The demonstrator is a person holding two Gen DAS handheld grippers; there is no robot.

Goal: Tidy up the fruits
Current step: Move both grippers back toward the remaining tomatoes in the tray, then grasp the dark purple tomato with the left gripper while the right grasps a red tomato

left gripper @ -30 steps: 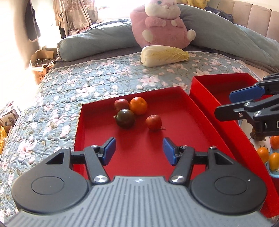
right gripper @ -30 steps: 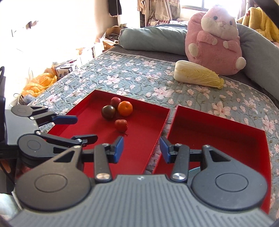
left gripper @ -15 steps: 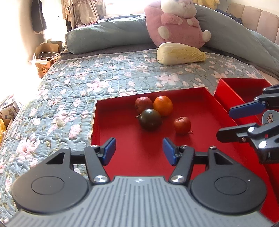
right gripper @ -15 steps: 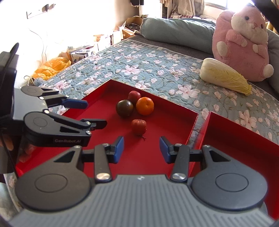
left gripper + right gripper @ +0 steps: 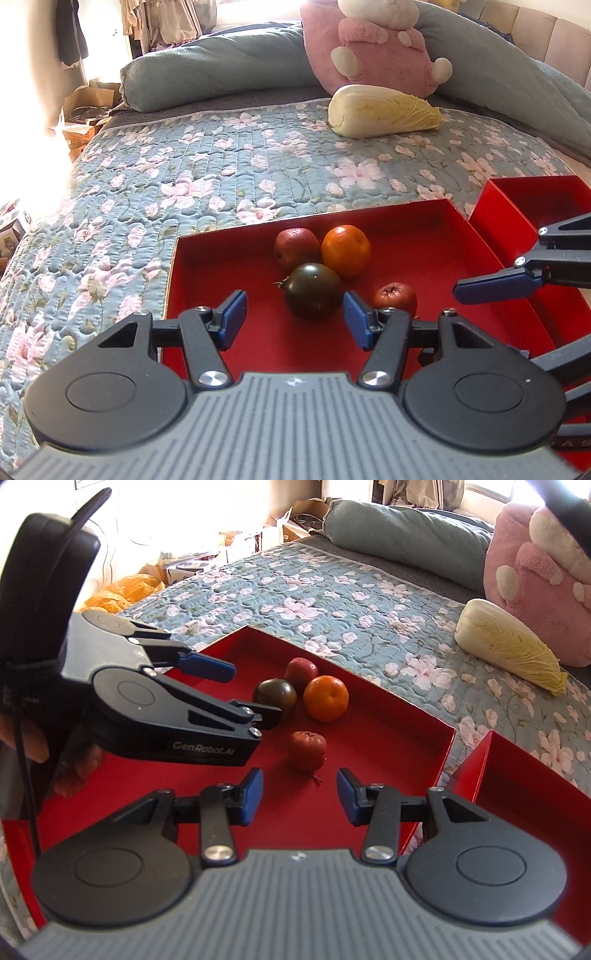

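A bed with a blue floral quilt carries everything. At its head lie a long blue-grey pillow, a pink plush toy and, just in front of the toy, a napa cabbage. Two red trays sit side by side on the quilt: the left red tray holds the fruit, and the right red tray shows only bare floor where it is visible. In the left tray an orange, a dark red fruit and a dark green-brown tomato huddle together, touching; a small red fruit lies a little apart. The left hand-held gripper hovers above the tray with its jaws apart and empty, the dark tomato just beyond them. The right hand-held gripper also stands apart and empty, the small red fruit just ahead.
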